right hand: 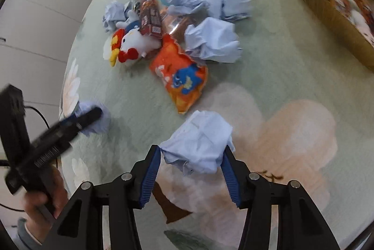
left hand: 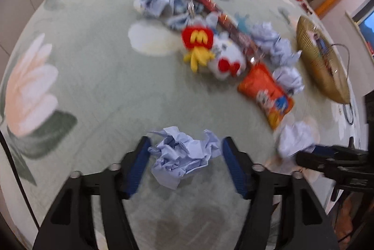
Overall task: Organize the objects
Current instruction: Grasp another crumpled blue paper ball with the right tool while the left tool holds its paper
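Crumpled pale-blue paper ball [left hand: 182,154] between left gripper [left hand: 184,165] pads, touching both. Second crumpled blue ball [right hand: 198,144] pinched between right gripper [right hand: 191,168] pads. More blue wads [right hand: 212,41] scattered around the central pile: white plush with red bow [right hand: 138,44], red-yellow plush [left hand: 197,44], orange snack bag [right hand: 182,79], long brown wrapper [left hand: 233,27]. Woven basket [right hand: 322,13] at far right, tilted, soft items inside.

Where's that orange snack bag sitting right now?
The orange snack bag lies on the green floral bedspread near the middle of the right wrist view, just right of the white plush toy, with crumpled blue paper touching its upper right edge.
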